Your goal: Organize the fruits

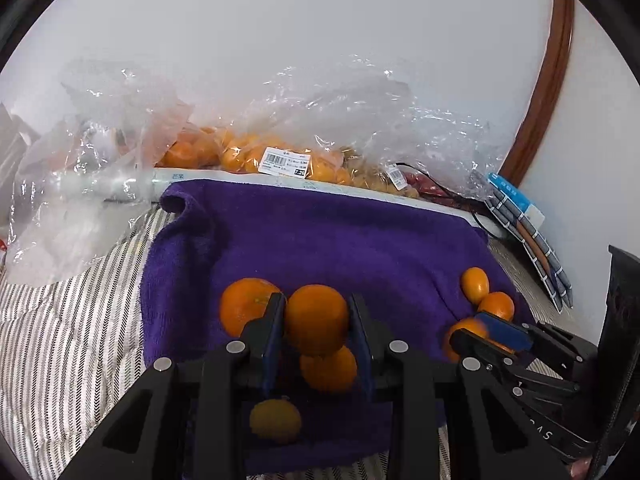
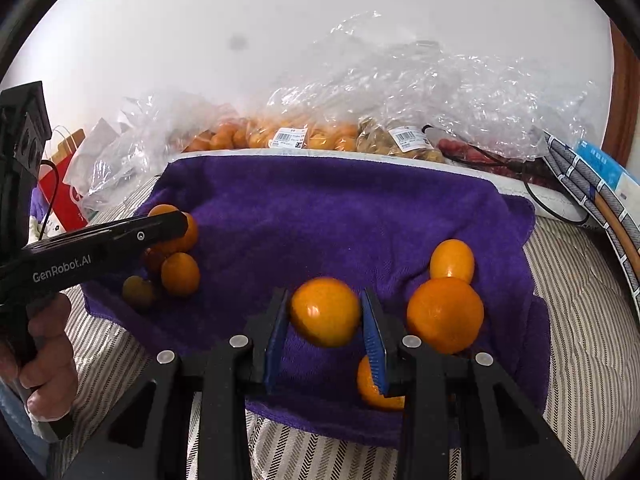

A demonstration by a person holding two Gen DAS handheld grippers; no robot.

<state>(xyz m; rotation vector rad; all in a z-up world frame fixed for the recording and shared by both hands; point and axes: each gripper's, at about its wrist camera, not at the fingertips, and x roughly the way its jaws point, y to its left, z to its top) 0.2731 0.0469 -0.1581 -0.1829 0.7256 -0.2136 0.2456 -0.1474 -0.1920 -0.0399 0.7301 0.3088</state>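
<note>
A purple towel (image 1: 340, 232) lies on a striped bedspread, also in the right wrist view (image 2: 340, 208). My left gripper (image 1: 317, 320) is shut on an orange (image 1: 316, 318), with an orange to its left (image 1: 244, 304), one below (image 1: 330, 370) and a yellowish one nearer (image 1: 275, 420). My right gripper (image 2: 325, 314) is shut on an orange (image 2: 325, 312) above the towel; it also shows at the right of the left wrist view (image 1: 480, 330). Beside it lie a big orange (image 2: 445, 314), a small one behind (image 2: 452, 260) and one under the right finger (image 2: 372, 392).
Clear plastic bags of oranges and other fruit (image 1: 280, 152) line the wall behind the towel, also in the right wrist view (image 2: 320, 132). A folded patterned cloth (image 2: 592, 184) lies at the right. A red paper bag (image 2: 66, 192) stands at the left. Striped bedding (image 1: 68, 340) surrounds the towel.
</note>
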